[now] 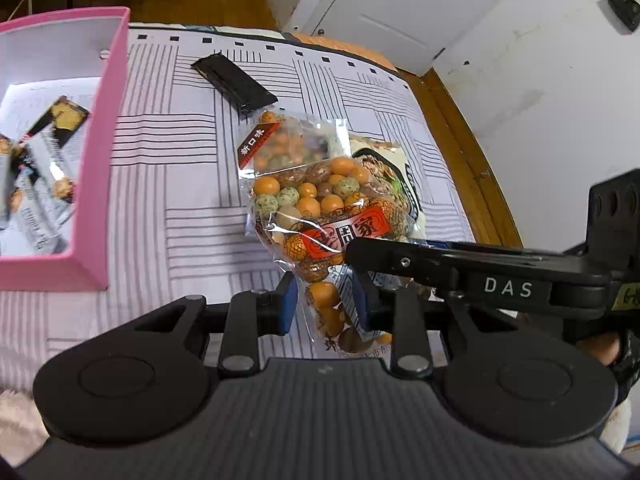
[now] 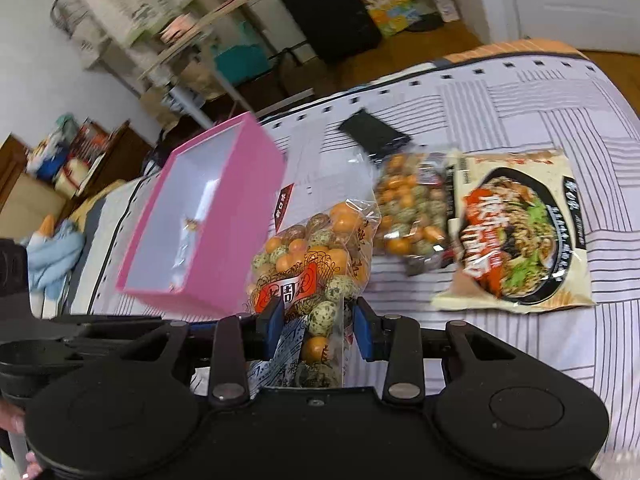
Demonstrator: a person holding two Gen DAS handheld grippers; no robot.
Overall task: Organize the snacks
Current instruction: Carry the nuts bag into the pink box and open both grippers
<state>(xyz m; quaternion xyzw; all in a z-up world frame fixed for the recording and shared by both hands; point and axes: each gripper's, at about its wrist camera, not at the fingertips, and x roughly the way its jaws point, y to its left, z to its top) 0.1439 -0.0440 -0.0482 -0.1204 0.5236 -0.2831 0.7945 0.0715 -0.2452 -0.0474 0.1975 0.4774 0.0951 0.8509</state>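
Note:
A clear bag of orange and green coated nuts (image 1: pixel 320 216) with a red label is gripped at its near end by both grippers. My left gripper (image 1: pixel 326 308) is shut on the bag. My right gripper (image 2: pixel 318 326) is shut on the same bag (image 2: pixel 316 256), and its black arm (image 1: pixel 460 266) crosses from the right in the left wrist view. A second nut bag (image 2: pixel 412 208) lies flat on the striped bedsheet behind. A pink box (image 1: pixel 100 160) stands left, with grey snack bars (image 1: pixel 40 184) inside.
A black wrapped bar (image 1: pixel 234 82) lies farther back on the sheet (image 1: pixel 168 184). A noodle packet (image 2: pixel 516 232) lies right of the nut bags. The bed's right edge meets a wooden floor (image 1: pixel 468 152) and white wall. Shelves and a black suitcase (image 2: pixel 328 12) stand beyond the bed.

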